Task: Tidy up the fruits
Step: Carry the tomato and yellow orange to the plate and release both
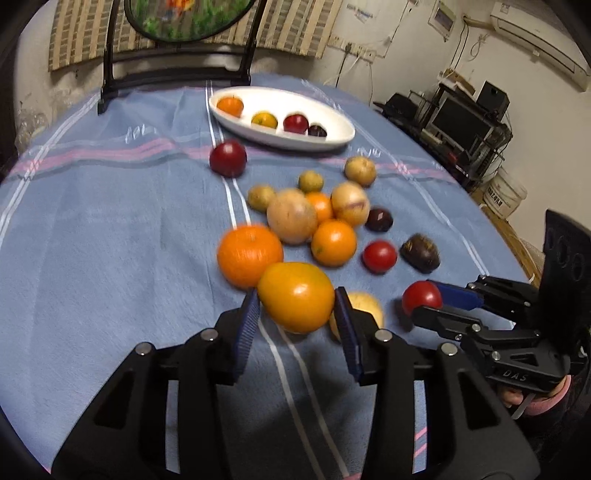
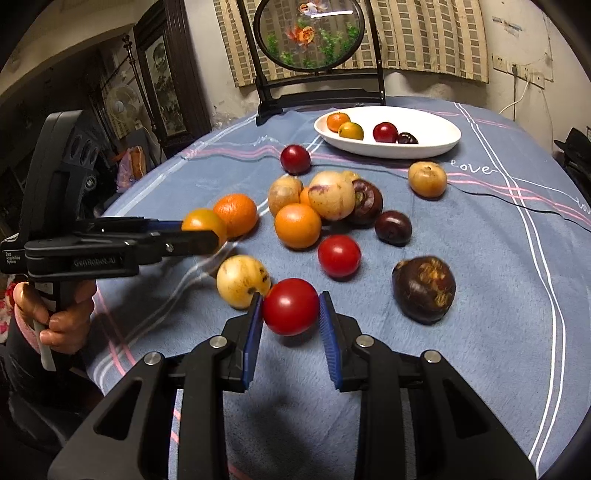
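Note:
My left gripper (image 1: 297, 301) is shut on a yellow-orange fruit (image 1: 295, 295), held a little above the blue cloth in front of the loose pile. In the right wrist view the same fruit (image 2: 202, 223) sits in the left gripper's fingertips at the left. My right gripper (image 2: 291, 301) is shut on a red tomato (image 2: 291, 306), just over the cloth beside a pale yellow fruit (image 2: 242, 280). The left wrist view shows that tomato (image 1: 421, 297) at the right. A white oval dish (image 1: 332, 142) (image 2: 443, 147) at the back holds several fruits.
Loose fruit lies mid-table: oranges (image 2: 297, 225), a second red tomato (image 2: 339, 255), dark purple fruits (image 2: 424, 288), pale round ones (image 2: 427, 179) and a dark red one (image 2: 294, 158). A black stand with a round fish picture (image 2: 308, 33) rises behind the dish. A thin black cable (image 2: 517, 203) crosses the cloth.

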### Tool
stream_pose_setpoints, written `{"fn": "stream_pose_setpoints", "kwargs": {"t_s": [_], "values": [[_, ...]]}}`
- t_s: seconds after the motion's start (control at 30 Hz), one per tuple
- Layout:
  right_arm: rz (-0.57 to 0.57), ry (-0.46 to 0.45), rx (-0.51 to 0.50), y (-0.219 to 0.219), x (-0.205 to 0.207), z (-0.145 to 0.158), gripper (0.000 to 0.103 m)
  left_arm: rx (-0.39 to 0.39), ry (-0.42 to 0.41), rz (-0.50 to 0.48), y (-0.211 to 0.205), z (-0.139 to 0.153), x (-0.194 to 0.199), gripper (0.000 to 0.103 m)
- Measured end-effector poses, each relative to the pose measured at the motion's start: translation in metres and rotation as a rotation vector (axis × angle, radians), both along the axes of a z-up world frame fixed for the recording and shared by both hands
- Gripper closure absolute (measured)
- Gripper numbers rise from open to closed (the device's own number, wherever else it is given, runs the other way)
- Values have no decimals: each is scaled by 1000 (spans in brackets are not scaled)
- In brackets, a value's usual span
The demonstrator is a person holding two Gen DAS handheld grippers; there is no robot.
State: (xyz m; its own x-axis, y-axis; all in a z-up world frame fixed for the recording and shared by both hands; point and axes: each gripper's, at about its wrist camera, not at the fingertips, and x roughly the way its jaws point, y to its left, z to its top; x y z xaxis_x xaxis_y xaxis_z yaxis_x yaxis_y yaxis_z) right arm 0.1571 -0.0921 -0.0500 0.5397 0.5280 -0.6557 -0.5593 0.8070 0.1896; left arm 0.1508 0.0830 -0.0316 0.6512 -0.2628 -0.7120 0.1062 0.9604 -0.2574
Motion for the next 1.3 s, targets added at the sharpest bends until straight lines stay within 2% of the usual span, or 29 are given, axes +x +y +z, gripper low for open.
{"fn": "stream_pose_setpoints", "kwargs": {"t_s": [0.13,0.23,0.37,0.53,0.63,0.77,0.9,1.1,1.3], "values": [[-32,-54,35,-11,20,26,72,9,-39,-9,3,24,18,61],[-65,-106,50,-20,49,49,72,52,-80,-21,-2,45,40,61],[-131,-158,49,-31,101,69,72,90,-129,-18,-11,72,89,61],[-195,-138,71,-39,179,73,72,101,-119,2,-17,87,171,61],[-211,-128,59,-37,215,67,72,126,-92,16,-19,82,214,61],[-221,-97,27,-31,252,50,72,141,-5,29,-20,63,274,61],[-212,-52,1,-29,276,36,72,175,78,31,-24,38,313,61],[-192,-17,-33,-24,293,25,72,181,172,25,-24,8,339,61],[-182,-9,-64,-18,298,20,70,174,211,43,-22,-3,344,60]]}}
